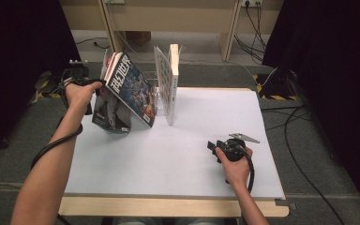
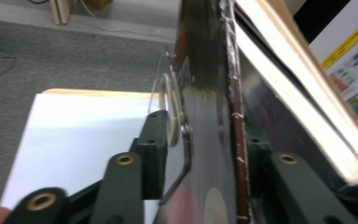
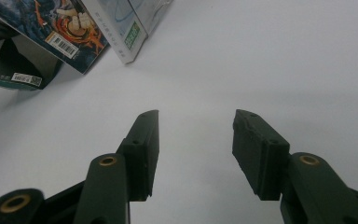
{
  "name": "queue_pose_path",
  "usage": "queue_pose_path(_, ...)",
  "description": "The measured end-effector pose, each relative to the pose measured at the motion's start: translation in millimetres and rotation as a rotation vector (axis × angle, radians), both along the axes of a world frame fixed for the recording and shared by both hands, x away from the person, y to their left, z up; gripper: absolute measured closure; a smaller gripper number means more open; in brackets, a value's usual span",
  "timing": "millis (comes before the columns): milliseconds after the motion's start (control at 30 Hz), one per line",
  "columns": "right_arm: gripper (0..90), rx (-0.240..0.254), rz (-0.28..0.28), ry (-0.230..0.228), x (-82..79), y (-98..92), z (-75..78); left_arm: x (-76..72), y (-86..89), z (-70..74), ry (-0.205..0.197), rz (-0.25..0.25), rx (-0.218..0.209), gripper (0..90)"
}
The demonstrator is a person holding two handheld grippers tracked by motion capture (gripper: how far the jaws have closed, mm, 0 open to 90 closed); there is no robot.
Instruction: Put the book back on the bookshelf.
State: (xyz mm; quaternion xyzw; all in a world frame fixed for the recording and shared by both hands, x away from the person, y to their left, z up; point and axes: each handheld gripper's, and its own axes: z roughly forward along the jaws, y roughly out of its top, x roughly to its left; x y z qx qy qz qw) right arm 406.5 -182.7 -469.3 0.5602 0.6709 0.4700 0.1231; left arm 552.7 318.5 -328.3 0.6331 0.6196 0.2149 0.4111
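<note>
The left gripper (image 2: 200, 149) has its jaws part open astride a dark glossy book (image 2: 209, 93), with a gap at the left pad. In the high view that book (image 1: 110, 110) leans with a comic (image 1: 133, 89) against a clear stand (image 1: 155, 96) holding an upright white book (image 1: 172, 84). The right gripper (image 3: 196, 149) rests wide open and empty on the white table (image 3: 261, 56), well apart.

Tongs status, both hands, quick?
Left tongs: part open around the dark book; whether the pads press it cannot be told.
Right tongs: open, empty, over the table.
</note>
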Motion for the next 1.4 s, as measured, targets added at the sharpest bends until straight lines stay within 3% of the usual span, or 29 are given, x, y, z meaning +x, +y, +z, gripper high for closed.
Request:
queue_pose_path(33, 52.0, 0.0, 0.0, 0.0, 0.0, 0.0, 0.0, 0.0, 0.0, 0.0, 0.0, 0.0, 0.0, 67.3)
queue_pose_path(67, 52.0, -0.005, 0.002, 0.006, 0.3, -0.7, -0.7, 1.5, -3.4, 2.2, 0.006, -0.007, 0.046, 68.8)
queue_pose_path(100, 52.0, -0.002, 0.005, 0.009, 0.6, -0.7, -1.4, 2.9, -5.3, 3.7, 0.013, -0.015, 0.061, 70.9)
queue_pose_path(233, 52.0, -0.002, 0.008, 0.027, 0.3, 0.8, -3.3, 8.9, -8.6, 9.5, 0.063, -0.016, 0.081, 77.8)
queue_pose_path(467, 52.2, -0.006, 0.012, 0.034, 0.1, 1.3, -5.3, 10.9, -10.8, 10.8, 0.085, -0.011, 0.058, 85.7)
queue_pose_path(600, 52.3, 0.0, 0.005, 0.032, -0.7, -1.2, -3.2, 8.5, -11.0, 9.8, 0.065, -0.017, 0.043, 86.0)
queue_pose_path(767, 52.4, 0.002, -0.002, 0.027, -1.6, -3.9, -2.5, -2.6, -16.5, 13.4, -0.044, -0.069, 0.058, 86.1)
queue_pose_path(833, 52.5, -0.001, -0.003, 0.023, -1.3, -4.8, -2.6, -8.3, -16.0, 16.9, -0.101, -0.078, 0.017, 86.1)
queue_pose_path(867, 52.5, 0.003, -0.005, 0.028, -1.6, -4.6, -2.3, -8.3, -16.0, 16.9, -0.101, -0.078, 0.017, 86.1)
queue_pose_path(900, 52.5, 0.004, -0.006, 0.028, -1.9, -4.7, -2.1, -12.9, -14.6, 20.5, -0.16, -0.088, 0.001, 86.1)
queue_pose_path(933, 52.5, 0.0, -0.006, 0.022, -1.9, -4.9, -2.3, -14.3, -14.4, 21.9, -0.184, -0.099, -0.001, 86.1)
queue_pose_path(1067, 52.7, -0.001, -0.003, 0.021, -1.2, -3.2, -2.7, -14.3, -16.0, 25.3, -0.276, -0.144, -0.038, 86.1)
queue_pose_path(1167, 52.7, -0.001, 0.003, 0.013, -1.2, -1.5, -1.7, -13.2, -17.1, 24.9, -0.344, -0.184, -0.092, 86.1)
queue_pose_path(1233, 52.7, -0.002, 0.005, 0.013, -1.5, -1.2, -1.4, -14.1, -19.5, 25.8, -0.371, -0.204, -0.117, 86.0)
queue_pose_path(1400, 52.7, 0.001, -0.004, 0.02, -0.9, -2.9, -1.5, -14.6, -18.6, 27.2, -0.404, -0.23, -0.233, 86.0)
